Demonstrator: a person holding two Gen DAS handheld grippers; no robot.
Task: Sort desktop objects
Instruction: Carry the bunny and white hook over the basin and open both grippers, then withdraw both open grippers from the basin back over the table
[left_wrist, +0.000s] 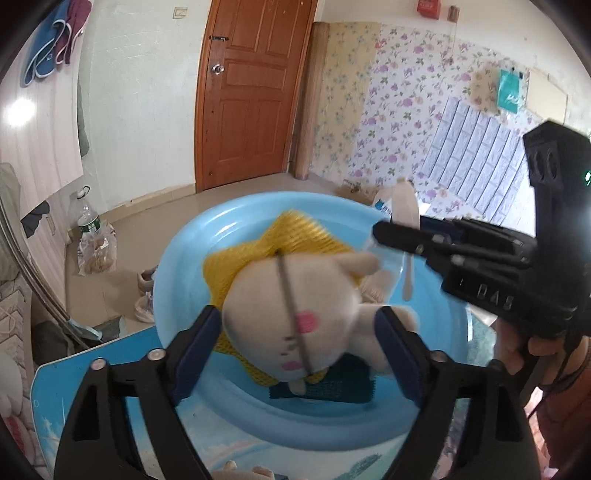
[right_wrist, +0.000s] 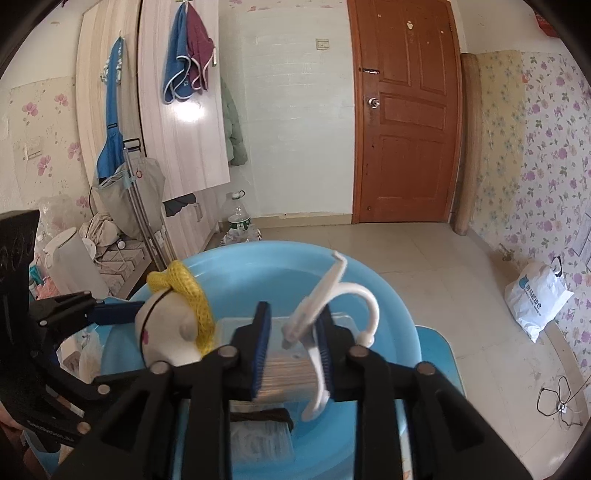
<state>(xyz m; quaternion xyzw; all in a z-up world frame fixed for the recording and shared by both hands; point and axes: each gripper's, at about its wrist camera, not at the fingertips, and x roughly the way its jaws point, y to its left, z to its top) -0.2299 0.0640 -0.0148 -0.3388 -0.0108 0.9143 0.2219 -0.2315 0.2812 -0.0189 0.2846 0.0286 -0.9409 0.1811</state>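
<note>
Hovering over the blue basin, both tongs appear to be at the drop-off stage of the sorting, which would explain why each is carried above the bowl rather than the table.

The left gripper stands wide, its two blue pads either side of a cream plush toy with pink cheeks. The toy sits between the pads and looks blurred. I see a gap at the 3 o'clock pad, so I judge it is not being squeezed. Its yellow mesh collar fans out toward 12 o'clock, over the basin floor. A dark cloth lies in the bowl at 6 o'clock, under the toy.

The right gripper is set narrow but parted. A white plastic clip with a curved hook leans against the pad at its 3 o'clock side, while the other pad stands clear of it. That suggests a loose hold at best, fitting a release into the bowl. Below it a clear box of pale sticks lies in the basin.

Both tools tilt downward toward the bowl. In the left wrist view the right one reaches in from 3 o'clock, with a hand wrapped round its handle near 4 o'clock. In the right wrist view the left one enters from 9 o'clock, carrying the toy at about 10 o'clock. The two tips are near each other, so a collision is the thing to watch.
</note>
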